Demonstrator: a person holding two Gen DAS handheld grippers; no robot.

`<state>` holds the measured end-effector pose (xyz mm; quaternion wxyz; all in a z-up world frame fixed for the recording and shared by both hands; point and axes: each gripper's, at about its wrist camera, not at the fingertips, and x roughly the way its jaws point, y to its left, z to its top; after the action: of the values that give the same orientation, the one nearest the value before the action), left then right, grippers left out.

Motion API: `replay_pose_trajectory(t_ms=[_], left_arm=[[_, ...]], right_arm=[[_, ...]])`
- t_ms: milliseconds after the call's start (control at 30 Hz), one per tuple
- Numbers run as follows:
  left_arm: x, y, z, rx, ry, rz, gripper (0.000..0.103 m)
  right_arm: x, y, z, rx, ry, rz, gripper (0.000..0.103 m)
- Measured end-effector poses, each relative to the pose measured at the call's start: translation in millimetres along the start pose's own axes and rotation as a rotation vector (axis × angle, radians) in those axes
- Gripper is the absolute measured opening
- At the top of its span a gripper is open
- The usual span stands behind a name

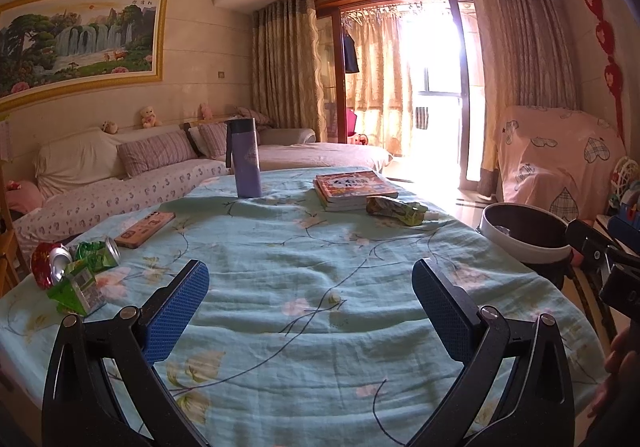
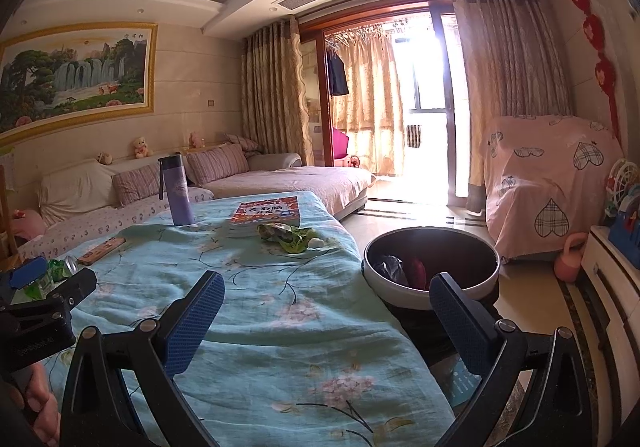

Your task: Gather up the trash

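Trash bin (image 2: 432,267) beside counter (image 1: 320,287) already has few bits inside, can't tell what exactly. Left to grab: crushed red can (image 1: 48,263), green carton (image 1: 76,287), green can (image 1: 100,253) far from bin, green wrapper (image 1: 396,209) closer to bin by books (image 1: 354,187). Left gripper (image 1: 310,307) and right gripper (image 2: 326,321): jaws wide open, empty, nothing between them yet.

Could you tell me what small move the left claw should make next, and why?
Probably swing the left claw, open and empty, left toward the crushed red can. The can lies with the green carton at the table's left edge, far from the bin.
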<state>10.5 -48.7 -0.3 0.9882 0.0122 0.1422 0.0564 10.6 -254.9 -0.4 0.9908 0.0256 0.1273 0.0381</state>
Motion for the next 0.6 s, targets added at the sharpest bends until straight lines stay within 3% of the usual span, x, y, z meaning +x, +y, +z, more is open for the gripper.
replay_pose_trajectory(t_ms=[600], left_arm=[[2.7, -6.6, 0.8, 0.017, 0.006, -0.014, 0.103]], right_arm=[[-4.2, -1.6, 3.1, 0.019, -0.008, 0.014, 0.103]])
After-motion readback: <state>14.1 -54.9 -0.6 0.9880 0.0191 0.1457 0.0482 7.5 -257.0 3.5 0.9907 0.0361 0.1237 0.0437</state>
